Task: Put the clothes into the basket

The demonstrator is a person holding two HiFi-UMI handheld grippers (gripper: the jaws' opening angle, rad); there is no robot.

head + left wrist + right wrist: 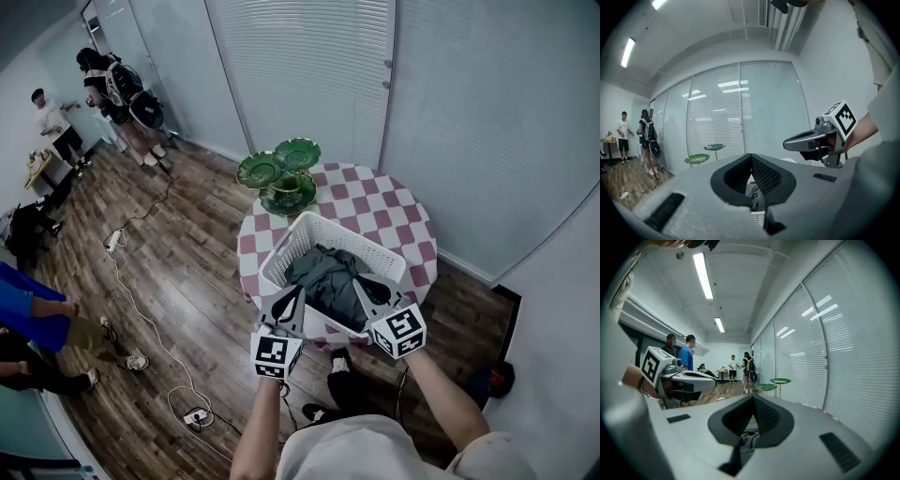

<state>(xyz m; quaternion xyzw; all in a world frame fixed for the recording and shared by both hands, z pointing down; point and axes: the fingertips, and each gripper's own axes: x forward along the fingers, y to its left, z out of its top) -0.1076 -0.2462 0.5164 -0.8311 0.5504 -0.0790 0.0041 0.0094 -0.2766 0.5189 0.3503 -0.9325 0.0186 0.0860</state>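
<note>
checkered table (386, 212) bears white basket (345, 238); grey clothes (328, 277) inside

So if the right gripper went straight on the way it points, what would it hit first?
Probably the grey clothes heaped in the basket, just ahead of the right gripper; if it clears them, the green dish stand. Depth is unclear.

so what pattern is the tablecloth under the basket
The tablecloth has red-and-white checks; it shows best in the head view.
</note>
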